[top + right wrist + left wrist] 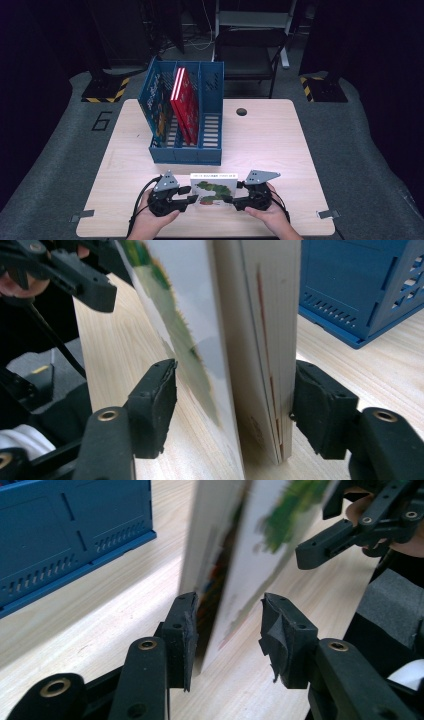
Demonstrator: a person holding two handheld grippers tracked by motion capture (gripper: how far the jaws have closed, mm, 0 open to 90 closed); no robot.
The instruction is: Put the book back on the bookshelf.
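A thin white book (215, 192) with a green picture on its cover stands on its lower edge near the table's front edge, tilted. My left gripper (187, 195) straddles its left end. In the left gripper view the book (235, 555) is between the jaws of that gripper (227, 625): one pad sits against the book's back and the other stands off the cover. My right gripper (236, 192) straddles the right end. In the right gripper view one pad of that gripper (235, 395) rests at the page block of the book (250, 315), and the other is apart from the splayed cover.
A blue three-slot file rack (185, 152) stands mid-table behind the book. It holds red books (185, 100) in the middle slot and a colourful book (159, 107) in the left one. The wooden table (270, 145) has a cable hole (241, 111). A chair (250, 50) stands beyond.
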